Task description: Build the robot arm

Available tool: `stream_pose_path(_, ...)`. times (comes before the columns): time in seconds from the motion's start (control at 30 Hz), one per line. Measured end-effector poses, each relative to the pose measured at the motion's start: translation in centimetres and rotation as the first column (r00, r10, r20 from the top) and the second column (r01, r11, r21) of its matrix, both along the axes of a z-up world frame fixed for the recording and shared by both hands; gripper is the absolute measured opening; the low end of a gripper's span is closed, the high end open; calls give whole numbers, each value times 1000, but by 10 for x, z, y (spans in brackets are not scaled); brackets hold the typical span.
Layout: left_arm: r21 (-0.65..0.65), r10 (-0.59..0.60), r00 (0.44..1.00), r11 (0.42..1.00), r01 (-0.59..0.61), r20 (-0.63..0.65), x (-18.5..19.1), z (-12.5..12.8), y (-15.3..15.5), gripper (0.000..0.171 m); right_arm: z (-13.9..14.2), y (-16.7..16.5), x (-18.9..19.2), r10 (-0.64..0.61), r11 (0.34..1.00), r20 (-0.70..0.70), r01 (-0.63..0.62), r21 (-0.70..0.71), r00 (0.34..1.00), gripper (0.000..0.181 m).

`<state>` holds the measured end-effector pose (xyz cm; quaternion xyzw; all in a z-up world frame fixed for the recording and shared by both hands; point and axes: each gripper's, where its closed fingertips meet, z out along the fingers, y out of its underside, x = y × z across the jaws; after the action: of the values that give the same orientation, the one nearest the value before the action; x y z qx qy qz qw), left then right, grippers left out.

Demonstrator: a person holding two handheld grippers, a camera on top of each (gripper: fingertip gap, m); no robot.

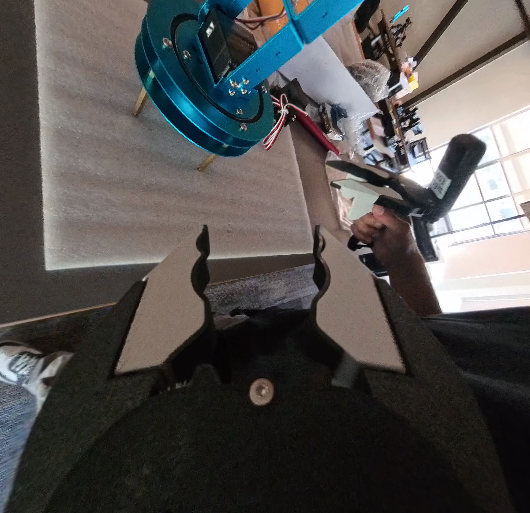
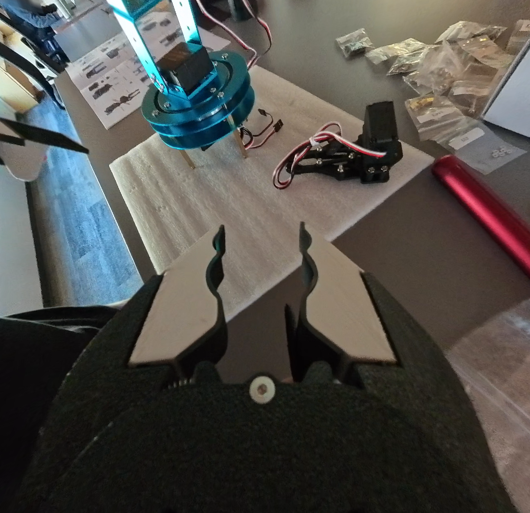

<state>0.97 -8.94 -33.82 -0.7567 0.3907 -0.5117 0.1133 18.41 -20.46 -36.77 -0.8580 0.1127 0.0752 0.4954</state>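
Note:
A blue metal arm kit with a round base on brass legs stands on a white foam sheet; it also shows in the left wrist view. A black claw part with a servo and red-white wires lies on the sheet to the right of the base. My right gripper is open and empty over the sheet's near corner, short of the claw part. My left gripper is open and empty, off the sheet's edge. The right gripper, held by a hand, also shows in the left wrist view.
A red metal tube lies to the right of the sheet. Several clear bags of small parts lie at the back right. Printed sheets lie behind the base. The grey table's edge and the floor run along the left.

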Motion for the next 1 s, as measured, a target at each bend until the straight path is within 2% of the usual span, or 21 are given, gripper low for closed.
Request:
stream_pose_path(0.13, -112, 35, 998, 993, -28, 55, -12, 6, 9, 73, 6, 16, -10, 5, 1000, -31, -4, 12, 1000, 50)
stream_pose_path(0.23, -114, 44, 999, 993, -42, 16, -29, 0, 41, 70, 8, 31, -24, 12, 1000, -33, -12, 2, 999, 47)
stream_pose_path(0.37, 90, 190, 981, 978, -187, -28, -65, -5, 130, 68, 12, 60, -54, 14, 1000, -11, -14, -7, 1000, 44)
stream_pose_path(0.43, 210, 227, 972, 955, -210, -59, -84, -11, 173, 68, 17, 82, -76, 17, 1000, 4, -17, 3, 1000, 42)
stream_pose_path(0.5, 326, 240, 962, 927, -186, -134, -105, -26, 211, 68, 19, 108, -98, 14, 1000, 9, -14, 4, 1000, 42)
stream_pose_path(0.6, 447, 201, 951, 891, -77, -237, -129, -47, 246, 67, 22, 151, -135, 4, 1000, -20, -4, 14, 1000, 40)
stream_pose_path(0.7, 496, 123, 957, 868, 24, -263, -135, -54, 254, 66, 19, 188, -168, -15, 1000, -64, 15, -4, 998, 38)
stream_pose_path(0.83, 496, 41, 956, 861, 113, -290, -136, -67, 244, 66, 8, 223, -206, -19, 998, -140, 10, -66, 990, 39)
stream_pose_path(1.0, 475, -19, 957, 865, 161, -288, -137, -74, 239, 65, -4, 256, -234, 22, 990, -110, -36, -134, 994, 39)
